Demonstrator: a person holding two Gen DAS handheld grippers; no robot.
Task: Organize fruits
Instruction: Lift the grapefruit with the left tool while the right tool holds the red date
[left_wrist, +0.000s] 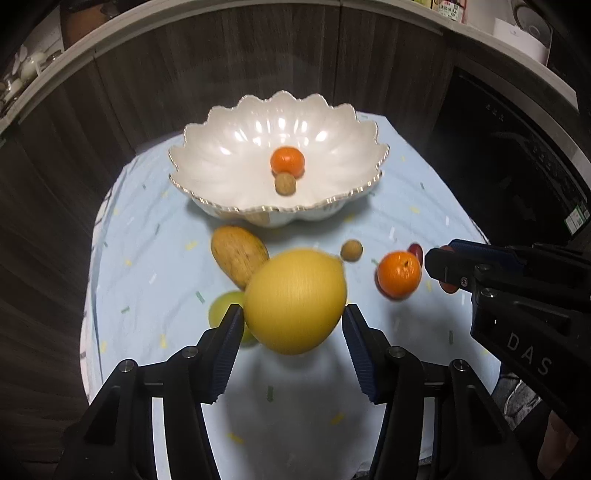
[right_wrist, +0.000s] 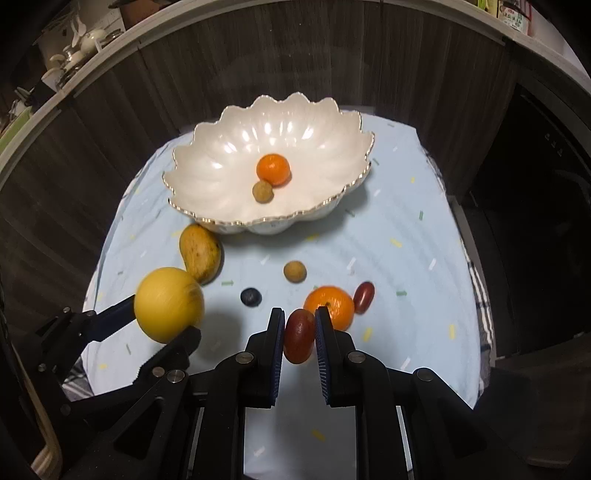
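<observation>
At lower centre, our left claw (left_wrist: 293, 319) clamps the big, smooth, likely slippery yellow fruit (left_wrist: 294, 301) across its middle; our right claw (right_wrist: 300, 325) pinches a soft red grape (right_wrist: 299, 340) gently.

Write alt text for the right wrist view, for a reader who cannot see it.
The right gripper is shut on a red grape above a light blue cloth, while the left gripper holds a large yellow fruit. Beyond, a white scalloped bowl holds an orange and a small brown fruit.
</observation>
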